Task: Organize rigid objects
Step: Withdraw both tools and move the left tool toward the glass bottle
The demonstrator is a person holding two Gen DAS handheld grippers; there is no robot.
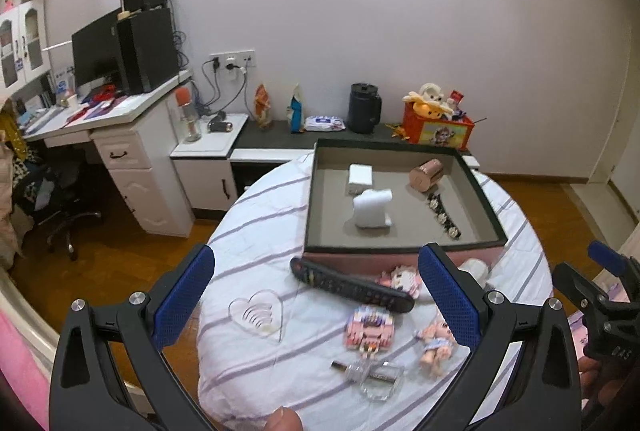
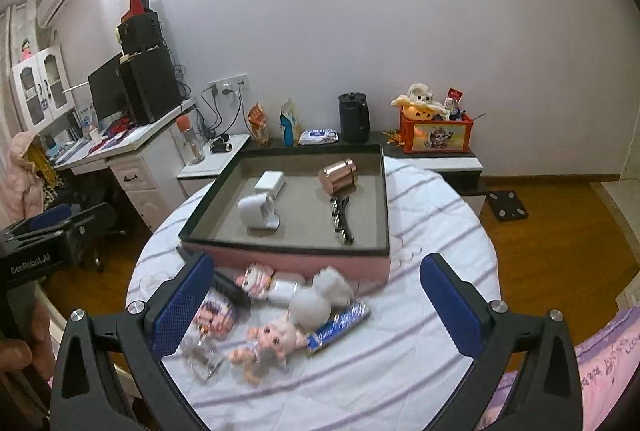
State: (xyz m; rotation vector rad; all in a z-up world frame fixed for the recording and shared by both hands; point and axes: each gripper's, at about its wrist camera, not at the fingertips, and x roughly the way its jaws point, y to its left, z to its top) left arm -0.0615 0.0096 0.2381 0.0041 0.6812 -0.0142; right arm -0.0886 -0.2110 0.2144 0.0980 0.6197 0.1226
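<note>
Tray (image 1: 486,209): shallow square box, dark rim, grey liner, pink outer wall. Inside it: a white charger block (image 1: 360,178) at the back, a white stand-like piece (image 1: 372,209) just in front of it, a copper-coloured cylinder (image 1: 426,173) lying on its side, and a dark strap with round studs (image 1: 442,217) running toward the front wall.

Loose items sit in front of the tray's pink wall: black remote (image 1: 352,285) lying slanted, its far end close to the wall; pink block figure (image 1: 370,327); small pink doll (image 1: 436,343) on its back; clear glass ashtray (image 1: 376,375); clear heart-shaped dish (image 1: 260,313); a white round toy (image 2: 310,305) and a blue-and-silver wrapper (image 2: 340,323) in the right wrist view, which is motion-blurred there.

Surface: round table (image 1: 256,231) under a white cloth with purple stripes. Room: wood floor, white desk with monitor (image 1: 96,55) on the left, low dark shelf along the wall with a black kettle (image 1: 363,107) and an orange toy crate (image 1: 438,131).

Left gripper (image 1: 316,305): jaws spread wide, nothing between the pads; remote and block figure lie below and between the fingers, not touched. Right gripper (image 2: 314,311): jaws also wide apart, empty; doll, white toy and wrapper lie on the cloth below the gap. Tray is beyond both sets of fingertips
</note>
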